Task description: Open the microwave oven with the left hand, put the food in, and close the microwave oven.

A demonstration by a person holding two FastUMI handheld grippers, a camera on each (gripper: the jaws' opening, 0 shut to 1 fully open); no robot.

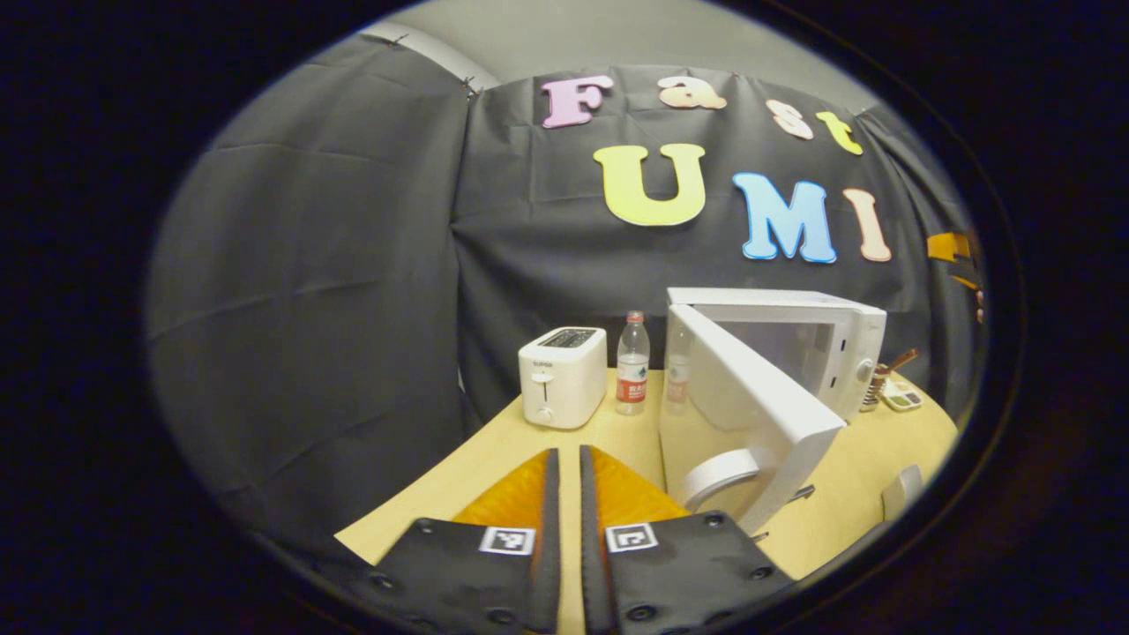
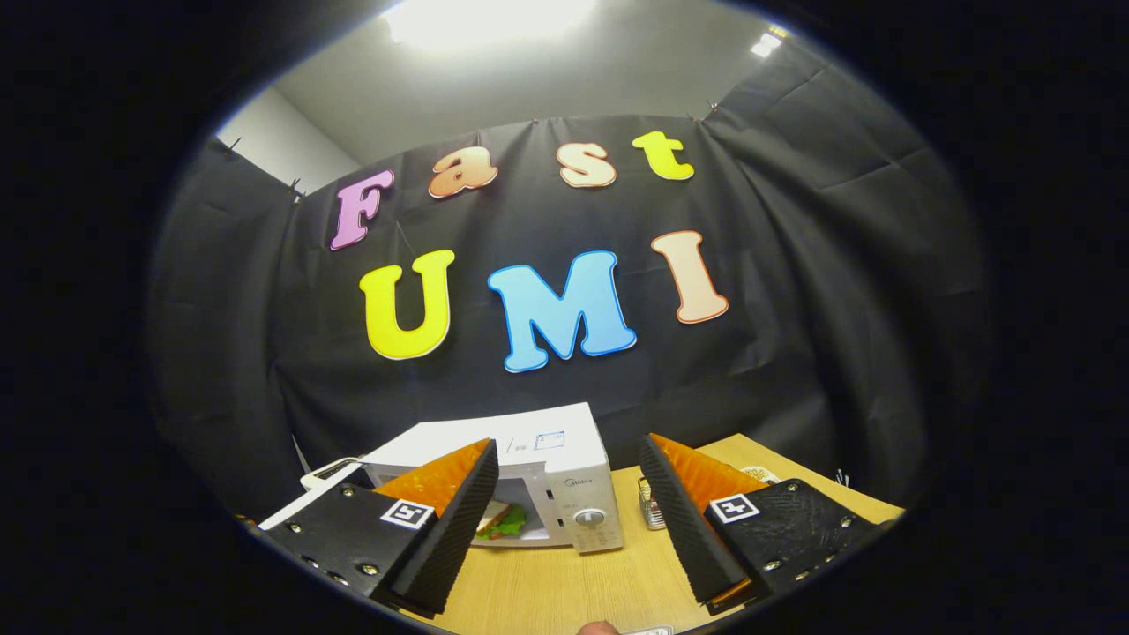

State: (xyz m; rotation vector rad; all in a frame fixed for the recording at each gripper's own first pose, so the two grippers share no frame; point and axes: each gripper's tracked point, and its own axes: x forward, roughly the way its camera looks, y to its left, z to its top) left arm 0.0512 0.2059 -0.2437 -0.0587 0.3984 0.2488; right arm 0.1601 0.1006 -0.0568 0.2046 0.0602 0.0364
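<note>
The white microwave (image 1: 829, 339) stands on the wooden table (image 1: 494, 450) with its door (image 1: 758, 414) swung wide toward me, its curved handle (image 1: 723, 472) low on the near edge. My left gripper (image 1: 569, 454) is shut on nothing and sits just left of the door, apart from it. In the right gripper view the microwave (image 2: 547, 481) is straight ahead, and a sandwich with green lettuce (image 2: 503, 520) lies inside its cavity. My right gripper (image 2: 564, 459) is open and empty, held back from the oven's front.
A white toaster (image 1: 563, 388) and a water bottle (image 1: 631, 363) stand left of the microwave at the table's back. Small items (image 1: 891, 388) sit right of the oven, among them a metal holder (image 2: 651, 511). Black cloth walls close in behind.
</note>
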